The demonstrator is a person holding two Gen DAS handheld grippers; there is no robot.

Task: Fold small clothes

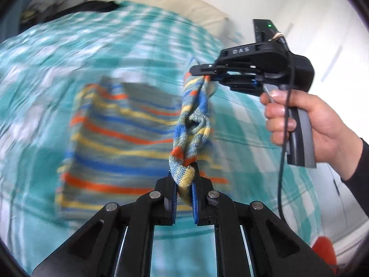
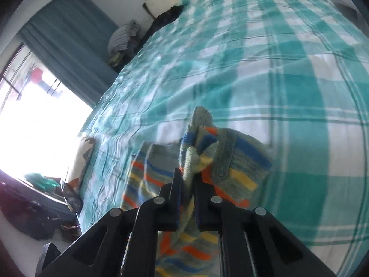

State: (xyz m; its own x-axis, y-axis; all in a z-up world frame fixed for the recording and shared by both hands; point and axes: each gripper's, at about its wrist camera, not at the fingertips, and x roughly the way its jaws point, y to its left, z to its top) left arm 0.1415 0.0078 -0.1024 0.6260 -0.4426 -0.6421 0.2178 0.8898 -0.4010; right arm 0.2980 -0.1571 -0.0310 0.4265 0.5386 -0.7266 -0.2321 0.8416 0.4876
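My left gripper (image 1: 184,182) sat at bottom centre of its view, jaws pinched on the striped knit (image 1: 191,124). At right, my right hand (image 1: 306,124) held the right gripper (image 1: 205,75), likewise clamped on it.

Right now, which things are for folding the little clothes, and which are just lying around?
For the job:
striped sweater
left gripper, pinching its edge
right gripper, pinching it too
checked bed cover underneath

Just lying around:
clothes pile by the curtain
pillow
phone at the bed edge
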